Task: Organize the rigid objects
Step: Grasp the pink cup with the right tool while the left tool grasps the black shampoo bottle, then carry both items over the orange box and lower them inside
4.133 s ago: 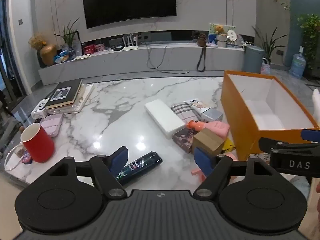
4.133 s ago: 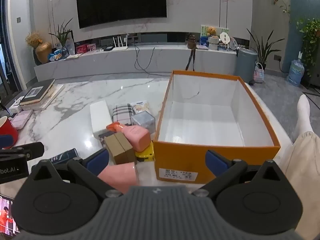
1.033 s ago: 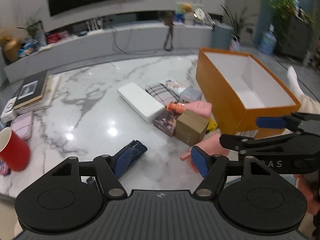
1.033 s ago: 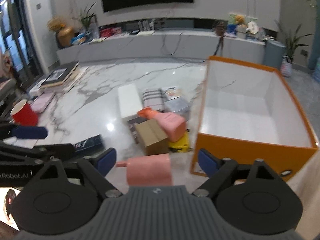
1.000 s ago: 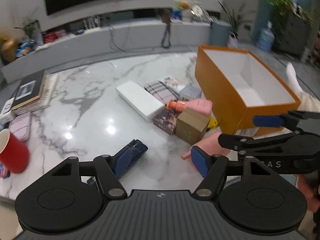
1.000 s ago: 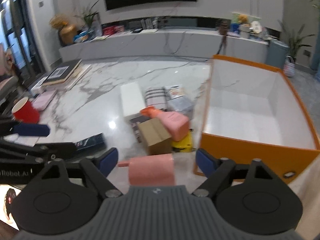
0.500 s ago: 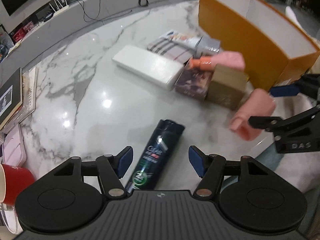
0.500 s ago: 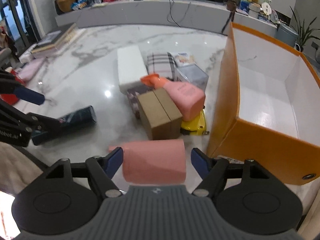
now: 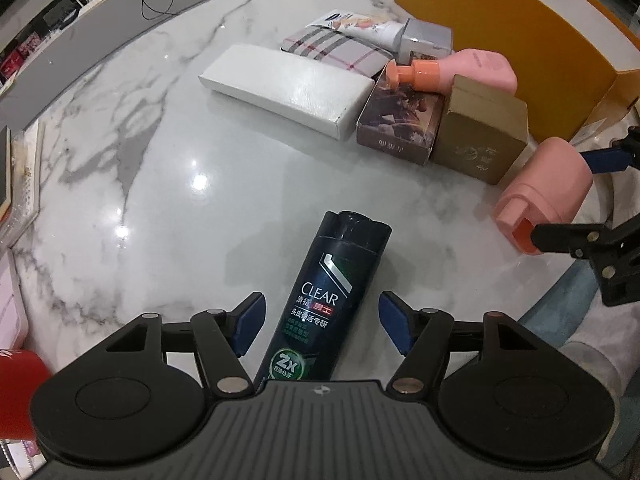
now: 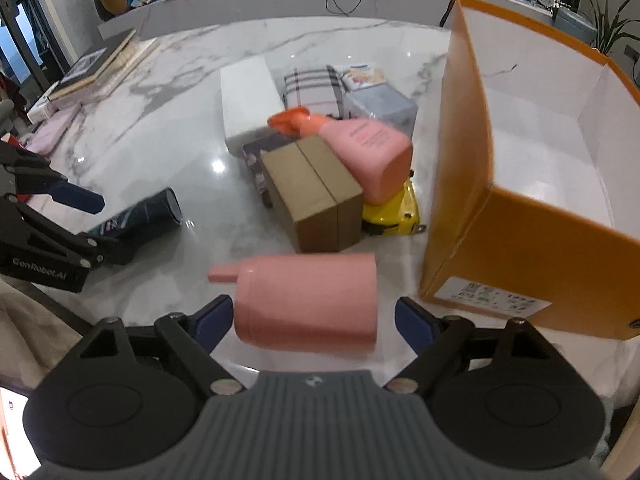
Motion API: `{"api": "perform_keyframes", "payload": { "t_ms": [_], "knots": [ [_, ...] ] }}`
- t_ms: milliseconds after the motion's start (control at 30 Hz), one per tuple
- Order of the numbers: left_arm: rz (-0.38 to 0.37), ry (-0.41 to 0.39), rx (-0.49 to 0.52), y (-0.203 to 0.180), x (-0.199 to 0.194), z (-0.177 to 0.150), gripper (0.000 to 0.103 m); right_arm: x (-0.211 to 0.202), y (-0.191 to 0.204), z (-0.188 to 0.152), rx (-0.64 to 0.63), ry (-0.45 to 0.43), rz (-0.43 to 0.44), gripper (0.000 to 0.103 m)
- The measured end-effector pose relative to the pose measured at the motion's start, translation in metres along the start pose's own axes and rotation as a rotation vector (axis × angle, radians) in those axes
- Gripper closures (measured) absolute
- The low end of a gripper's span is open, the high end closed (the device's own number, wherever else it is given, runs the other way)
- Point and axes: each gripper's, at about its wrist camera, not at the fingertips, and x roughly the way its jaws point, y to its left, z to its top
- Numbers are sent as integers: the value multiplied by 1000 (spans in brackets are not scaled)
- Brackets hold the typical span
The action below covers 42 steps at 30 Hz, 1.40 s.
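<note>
A dark Clear shampoo bottle [image 9: 332,296] lies on the marble table between the open fingers of my left gripper [image 9: 322,322]; it also shows in the right wrist view [image 10: 140,214]. A pink bottle [image 10: 308,300] lies on its side between the open fingers of my right gripper [image 10: 314,320], and shows in the left wrist view [image 9: 544,192]. The orange box [image 10: 460,168] with a white inside stands open at the right. Neither gripper is closed on its bottle.
A brown carton [image 10: 316,192], a pink bottle with an orange cap [image 10: 360,148], a yellow item [image 10: 392,208], a white box [image 10: 248,96], a plaid case [image 10: 312,88] and a grey box [image 10: 380,108] cluster left of the orange box. Books [image 10: 96,64] lie far left.
Both grippers have dropped low and forward over the table. The left now straddles the shampoo bottle and the right straddles the pink bottle. Both stay open.
</note>
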Motion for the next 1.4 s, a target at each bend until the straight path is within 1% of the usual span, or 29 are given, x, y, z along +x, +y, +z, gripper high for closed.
{"api": "perform_keyframes", "payload": {
  "t_ms": [67, 133, 200, 267, 367, 467, 500, 600, 700, 800, 1067, 1133, 1267, 1400],
  "knots": [
    [-2, 9, -10, 1, 3, 0, 27, 3, 1, 0, 0, 2, 8, 21],
    [-8, 20, -25, 3, 7, 0, 33, 5, 3, 2, -4, 0, 9, 29],
    [-10, 29, -40, 3, 10, 1, 41, 6, 5, 5, -13, 1, 14, 30],
    [-9, 29, -48, 3, 12, 1, 45, 7, 8, 6, -30, -2, 27, 30],
    [-13, 30, -66, 1, 12, 3, 47, 8, 10, 6, -43, -11, 31, 30],
    [-50, 25, -85, -3, 13, 7, 50, 10, 10, 7, -34, -7, 32, 29],
    [-51, 28, -88, -5, 14, 8, 50, 10, 10, 8, -35, -7, 31, 29],
    [-13, 38, -53, -17, 18, 13, 51, 10, 10, 9, -43, -14, 31, 29],
    [22, 50, -34, -24, 17, 17, 55, 10, 9, 8, -43, -16, 37, 29],
    [41, 34, -31, -30, 12, 19, 60, 9, 6, 7, -35, -20, 44, 30],
    [71, -44, -47, -50, -17, 21, 61, -8, -1, 2, -31, -62, 72, 30],
    [69, -66, -49, -55, -26, 21, 62, -17, -3, 1, -34, -84, 81, 30],
    [90, -115, -45, -66, -48, 24, 64, -35, -8, 0, -35, -131, 98, 30],
    [98, -165, -43, -78, -72, 30, 66, -63, -13, -1, -51, -209, 102, 30]
  ]
}}
